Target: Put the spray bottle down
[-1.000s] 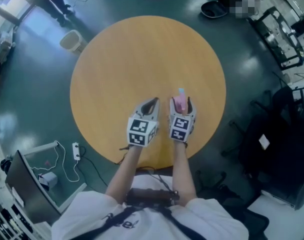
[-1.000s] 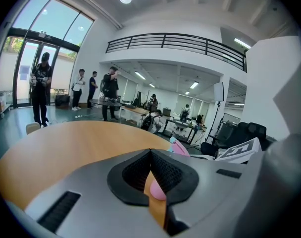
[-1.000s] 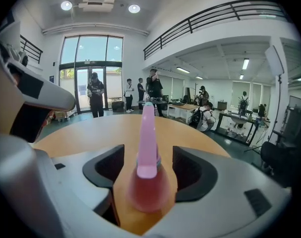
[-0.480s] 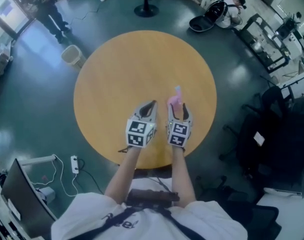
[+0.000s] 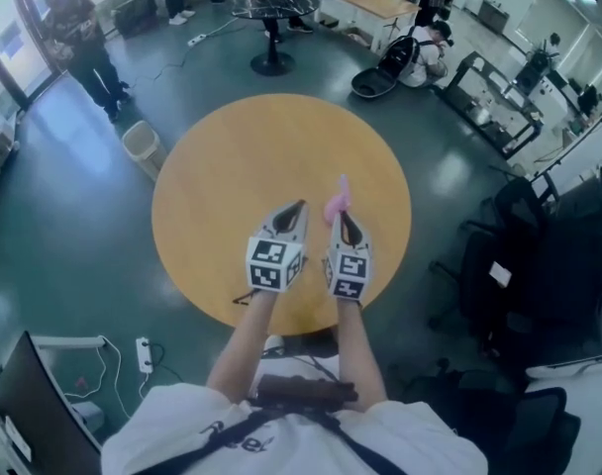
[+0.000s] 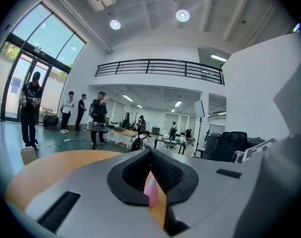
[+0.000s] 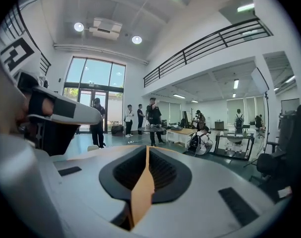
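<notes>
Both tools had risen above the table (image 5: pixel 232 156); the right tool (image 5: pixel 344 216), earlier around the spray bottle (image 5: pixel 337 203), was closing on nothing, and the left tool (image 5: pixel 299 207) was clenched empty. The bottle looked set down.

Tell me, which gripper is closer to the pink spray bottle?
Right. In the head view the right gripper sits just behind the pink spray bottle, its jaws closing with nothing between them. The left gripper is farther off, to the bottle's left.
</notes>
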Action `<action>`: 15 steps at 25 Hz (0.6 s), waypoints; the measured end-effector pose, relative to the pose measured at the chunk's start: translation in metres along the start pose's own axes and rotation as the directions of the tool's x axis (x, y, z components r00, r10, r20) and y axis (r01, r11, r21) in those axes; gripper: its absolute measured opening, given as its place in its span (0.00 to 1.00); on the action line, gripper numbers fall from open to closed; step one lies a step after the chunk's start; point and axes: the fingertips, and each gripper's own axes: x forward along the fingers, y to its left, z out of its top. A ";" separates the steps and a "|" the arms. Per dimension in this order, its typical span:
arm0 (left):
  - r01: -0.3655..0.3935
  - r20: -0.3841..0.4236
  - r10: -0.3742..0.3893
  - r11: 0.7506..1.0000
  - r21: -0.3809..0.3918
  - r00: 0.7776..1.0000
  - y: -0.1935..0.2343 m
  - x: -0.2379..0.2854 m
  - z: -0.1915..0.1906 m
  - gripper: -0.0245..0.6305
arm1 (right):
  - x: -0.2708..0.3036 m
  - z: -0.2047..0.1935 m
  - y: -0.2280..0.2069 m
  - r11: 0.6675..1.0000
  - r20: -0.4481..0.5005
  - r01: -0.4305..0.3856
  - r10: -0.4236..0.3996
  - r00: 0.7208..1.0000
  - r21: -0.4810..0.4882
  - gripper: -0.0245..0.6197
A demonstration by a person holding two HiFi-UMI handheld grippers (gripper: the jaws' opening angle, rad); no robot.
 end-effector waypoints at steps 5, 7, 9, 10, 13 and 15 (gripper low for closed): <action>0.018 0.046 -0.019 1.000 0.025 0.999 -0.005 -0.032 0.015 0.05 | -0.029 0.028 0.016 1.000 0.054 0.005 -0.005 0.999 0.000 0.06; 0.023 0.066 -0.025 0.999 0.029 0.998 -0.007 -0.043 0.021 0.05 | -0.040 0.038 0.022 1.000 0.071 -0.001 0.000 0.997 0.013 0.06; 0.030 0.082 -0.033 0.999 0.042 0.996 -0.011 -0.053 0.028 0.05 | -0.051 0.049 0.029 1.000 0.097 -0.006 0.004 0.995 0.018 0.06; 0.033 0.088 -0.038 0.998 0.050 0.995 -0.012 -0.058 0.030 0.05 | -0.057 0.056 0.033 1.000 0.111 -0.010 0.007 0.994 0.021 0.06; 0.041 0.101 -0.047 0.997 0.062 0.994 -0.012 -0.073 0.036 0.05 | -0.072 0.075 0.047 1.000 0.148 -0.020 0.017 0.989 0.020 0.06; 0.045 0.107 -0.051 0.997 0.062 0.993 -0.011 -0.081 0.038 0.05 | -0.078 0.085 0.056 0.999 0.168 -0.029 0.026 0.985 0.016 0.06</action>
